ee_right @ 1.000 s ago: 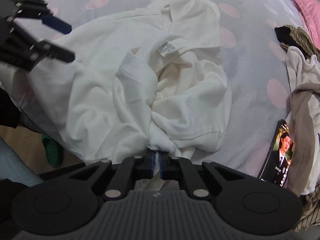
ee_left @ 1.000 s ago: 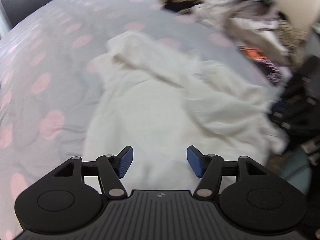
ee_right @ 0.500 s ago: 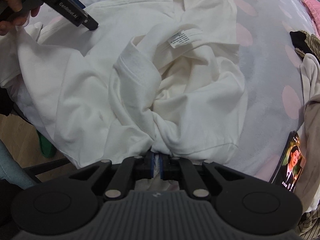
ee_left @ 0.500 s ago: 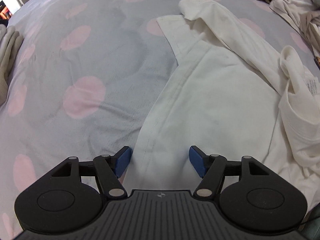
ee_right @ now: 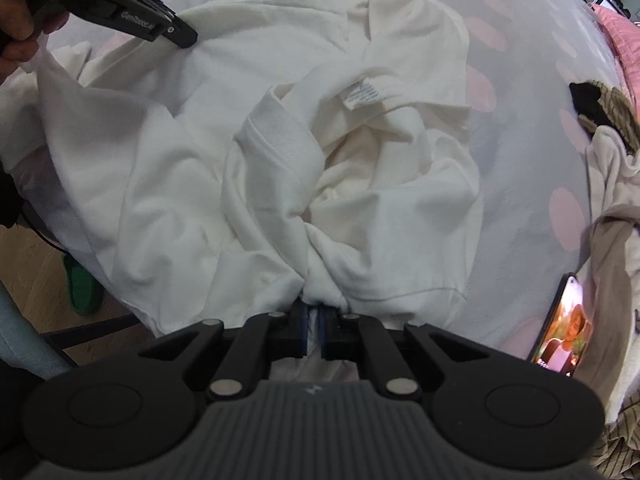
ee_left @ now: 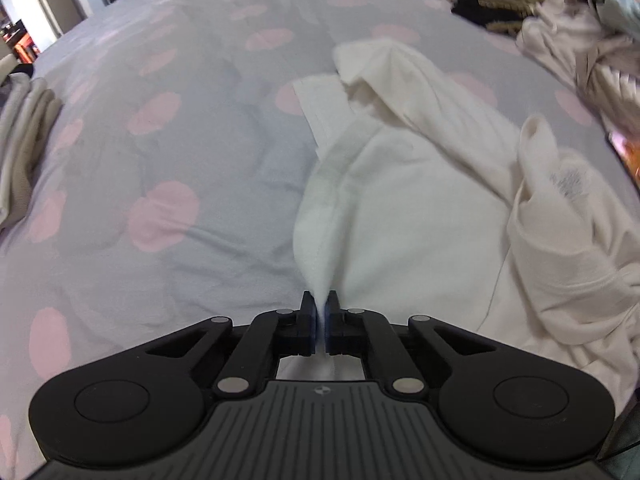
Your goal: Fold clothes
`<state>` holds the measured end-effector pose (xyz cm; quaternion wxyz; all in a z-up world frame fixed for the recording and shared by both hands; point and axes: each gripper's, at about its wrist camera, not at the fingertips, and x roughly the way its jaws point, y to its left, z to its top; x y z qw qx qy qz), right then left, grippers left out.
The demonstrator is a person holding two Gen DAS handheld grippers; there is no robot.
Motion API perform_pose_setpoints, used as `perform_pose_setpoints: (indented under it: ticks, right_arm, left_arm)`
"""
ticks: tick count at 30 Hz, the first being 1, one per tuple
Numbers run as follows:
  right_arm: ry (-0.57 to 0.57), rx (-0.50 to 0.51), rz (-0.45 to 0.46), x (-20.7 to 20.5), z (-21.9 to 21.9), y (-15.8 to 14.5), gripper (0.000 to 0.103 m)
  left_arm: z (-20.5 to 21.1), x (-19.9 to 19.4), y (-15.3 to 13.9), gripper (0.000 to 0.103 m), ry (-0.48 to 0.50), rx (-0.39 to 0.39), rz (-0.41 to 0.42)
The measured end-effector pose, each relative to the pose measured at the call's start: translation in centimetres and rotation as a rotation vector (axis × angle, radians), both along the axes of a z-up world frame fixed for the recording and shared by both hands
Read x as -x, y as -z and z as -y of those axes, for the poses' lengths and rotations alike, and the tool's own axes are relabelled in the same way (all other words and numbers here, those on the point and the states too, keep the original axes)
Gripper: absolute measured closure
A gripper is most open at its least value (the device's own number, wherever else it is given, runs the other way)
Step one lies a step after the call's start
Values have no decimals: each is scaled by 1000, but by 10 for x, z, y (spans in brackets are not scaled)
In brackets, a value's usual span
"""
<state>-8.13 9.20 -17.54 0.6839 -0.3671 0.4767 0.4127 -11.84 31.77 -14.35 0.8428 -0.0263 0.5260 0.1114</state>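
The white shirt (ee_right: 280,184) lies crumpled on the dotted bed (ee_left: 160,160). The left gripper (ee_left: 319,312) reaches level over the bed, fingers pinching the shirt's left edge. The right gripper (ee_right: 314,320) pinches a bunched fold at its near side.

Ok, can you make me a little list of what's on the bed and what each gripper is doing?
surface: grey bedspread with pink dots
main garment: white shirt, crumpled, label showing
left gripper: shut on the shirt's edge
right gripper: shut on a bunched part of the shirt
nearby: phone with lit screen, pile of clothes, folded clothes
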Motion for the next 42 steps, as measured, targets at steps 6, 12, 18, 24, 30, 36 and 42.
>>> perform_pose_setpoints:
  ticks: [6,12,18,24,30,36,42]
  right_arm:
    - [-14,-143,142,-5,-3,-68,97]
    - [-45,-286,381,-19,-32,-160,98]
    - [48,-408,522,-51,-34,-220,98]
    - [138,-414,667,-74,-12,-244,98]
    - [150,-203,492,-99,1,-156,98]
    - [232,-50,406,-124,29,-77,98]
    - [374,41,305,-160,65,-40,99]
  left_arm:
    - [-27,37,-67,101,-121,-89,161]
    - [-59,86,-137,101,-229,-116,261]
    - [-44,121,-156,101,-198,-194,245]
    - [-46,129,-144,101,-179,-177,165]
    - [-34,113,-90,100,-65,-87,5]
    - [-37,89,-83,73,-11,-70,-19]
    - [-33,40,-77,60,73,-76,-29]
